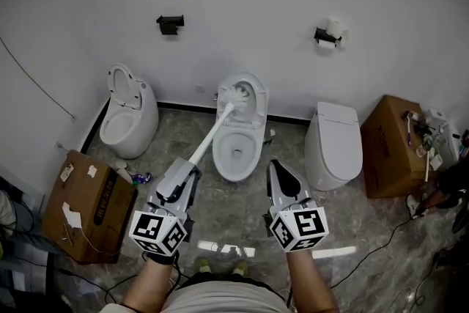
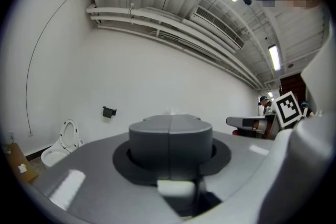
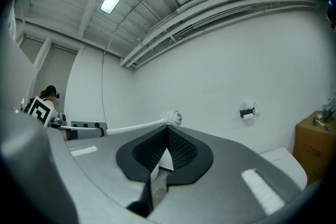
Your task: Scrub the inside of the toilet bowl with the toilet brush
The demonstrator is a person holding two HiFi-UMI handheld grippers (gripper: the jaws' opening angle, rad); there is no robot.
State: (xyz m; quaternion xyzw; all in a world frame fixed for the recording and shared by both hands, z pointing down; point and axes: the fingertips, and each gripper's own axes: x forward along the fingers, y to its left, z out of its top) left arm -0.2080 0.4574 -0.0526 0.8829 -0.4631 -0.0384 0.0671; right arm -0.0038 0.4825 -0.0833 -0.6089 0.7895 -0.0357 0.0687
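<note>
**Brush in the grip, bowl yet to be scrubbed**

Head view: the left gripper [image 1: 189, 174] was clamped on the white handle of the toilet brush [image 1: 214, 130], which ran up and to the right. Its bristle head sat against the raised lid [image 1: 253, 90] at the back of the middle toilet bowl [image 1: 236, 150], above the basin rather than down in it. The right gripper [image 1: 275, 166] hung just to the right of the bowl, carrying nothing.

Left gripper view: the jaws of the left gripper [image 2: 170, 136] stood together, with a white piece, most likely the brush handle, just under them.

Right gripper view: the right gripper [image 3: 168, 131] had its jaws meeting at the tips with nothing between them. The toilet brush [image 3: 169, 118] crossed behind, head up in the air.

Judged from this, the brush was picked up and brought to the toilet. Whether any scrubbing was done could not be told, and the work inside the bowl seemed to remain.
</note>
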